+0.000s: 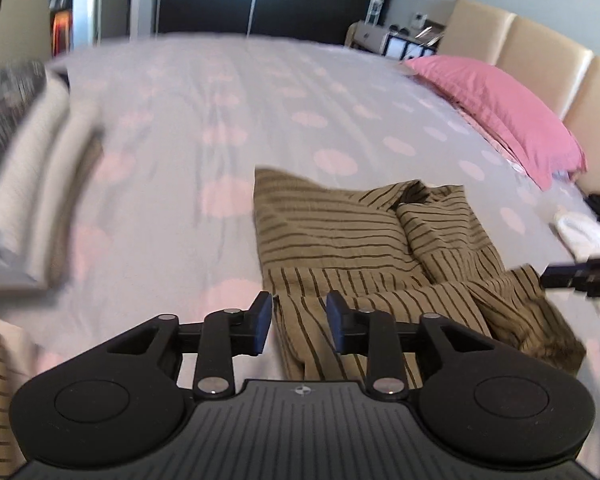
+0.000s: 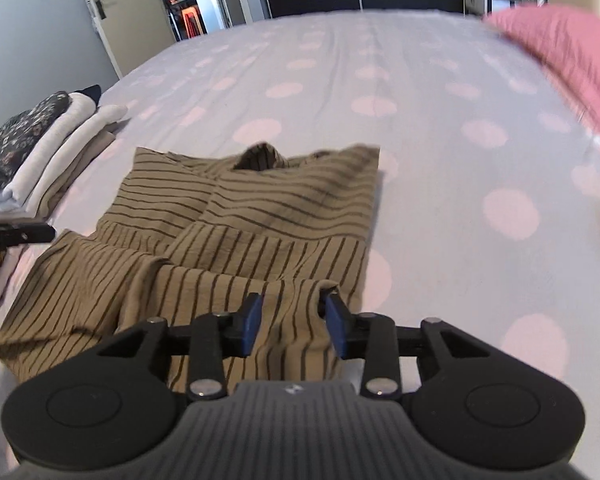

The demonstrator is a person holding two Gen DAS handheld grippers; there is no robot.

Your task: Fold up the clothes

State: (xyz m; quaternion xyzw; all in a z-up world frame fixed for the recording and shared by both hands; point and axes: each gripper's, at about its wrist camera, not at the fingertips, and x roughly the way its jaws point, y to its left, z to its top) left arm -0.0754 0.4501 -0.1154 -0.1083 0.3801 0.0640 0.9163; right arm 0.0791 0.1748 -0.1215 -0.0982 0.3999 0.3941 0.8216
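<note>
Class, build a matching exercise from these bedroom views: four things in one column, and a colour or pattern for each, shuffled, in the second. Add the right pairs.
1. garment
2. pillow
3. bedcover
4. gripper pads

A. blue
B. pale with pink dots
C. olive with dark stripes
D. pink

Pairs: 1-C, 2-D, 3-B, 4-A

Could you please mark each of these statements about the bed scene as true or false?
1. The striped garment is olive-brown with dark stripes. True.
2. The pillow is blue. False: it is pink.
3. The left gripper has its jaws apart, with the garment's edge between them. True.
4. The bedcover is plain white. False: it is pale with pink dots.
5. A stack of folded clothes lies on the bed beside the garment. True.
6. The right gripper is clamped shut on a sock. False: its jaws stand apart over the striped garment.
</note>
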